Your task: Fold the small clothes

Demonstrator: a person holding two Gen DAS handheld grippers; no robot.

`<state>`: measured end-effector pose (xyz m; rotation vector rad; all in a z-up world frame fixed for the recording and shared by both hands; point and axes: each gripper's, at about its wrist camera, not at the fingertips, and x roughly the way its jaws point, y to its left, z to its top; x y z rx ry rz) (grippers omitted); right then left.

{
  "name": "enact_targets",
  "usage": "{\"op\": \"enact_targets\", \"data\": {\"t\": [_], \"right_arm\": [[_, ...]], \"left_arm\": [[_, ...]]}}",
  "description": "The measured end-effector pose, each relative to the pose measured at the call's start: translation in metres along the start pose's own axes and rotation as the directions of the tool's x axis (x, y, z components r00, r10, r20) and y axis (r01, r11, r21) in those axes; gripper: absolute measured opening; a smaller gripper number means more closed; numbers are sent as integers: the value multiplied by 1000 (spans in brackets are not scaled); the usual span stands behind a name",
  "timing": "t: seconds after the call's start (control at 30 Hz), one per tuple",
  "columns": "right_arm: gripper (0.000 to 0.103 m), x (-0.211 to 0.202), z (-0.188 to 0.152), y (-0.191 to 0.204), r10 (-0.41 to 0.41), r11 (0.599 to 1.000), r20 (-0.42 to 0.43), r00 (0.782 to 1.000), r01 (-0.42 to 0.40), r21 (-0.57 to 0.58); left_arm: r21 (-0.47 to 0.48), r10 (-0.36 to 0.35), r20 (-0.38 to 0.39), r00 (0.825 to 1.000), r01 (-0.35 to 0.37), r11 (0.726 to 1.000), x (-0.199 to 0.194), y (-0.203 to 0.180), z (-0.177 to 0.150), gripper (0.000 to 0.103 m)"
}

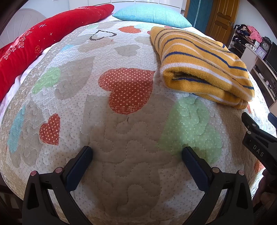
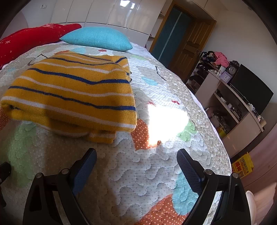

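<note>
A yellow knit sweater [image 1: 202,64] with blue and white stripes lies folded into a thick rectangle on the quilted bed. In the right wrist view it [image 2: 72,93] sits ahead and to the left. My left gripper [image 1: 136,152] is open and empty over the quilt, with the sweater ahead to its right. My right gripper [image 2: 136,155] is open and empty, a short way in front of the sweater's near edge. Part of the right gripper [image 1: 256,138] shows at the right edge of the left wrist view.
The heart-patterned quilt [image 1: 121,121] covers the bed. A blue pillow [image 1: 152,15] and a red cushion [image 1: 43,38] lie at the head. A shelf unit [image 2: 230,97] with clutter, a clock and a dark screen stands right of the bed. The bed's right edge [image 2: 223,147] is close.
</note>
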<state>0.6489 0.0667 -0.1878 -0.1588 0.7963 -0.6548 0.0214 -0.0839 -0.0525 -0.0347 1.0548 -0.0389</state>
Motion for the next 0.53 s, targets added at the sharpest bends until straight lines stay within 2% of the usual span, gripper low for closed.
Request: {"op": "enact_targets", "data": {"t": [0.33, 0.47, 0.53], "right_arm": [[96, -1, -2, 3, 6, 1000, -2, 1000, -6, -5], [96, 0, -1, -4, 22, 1000, 6, 1000, -22, 9], [96, 2, 2, -13, 34, 999, 3, 999, -34, 28]], "left_arm": [[3, -11, 13, 1000, 11, 1000, -3, 0, 2, 103], [-53, -63, 71, 995, 67, 996, -17, 17, 11, 103], [-85, -42, 109, 993, 51, 995, -26, 35, 22, 103]]}}
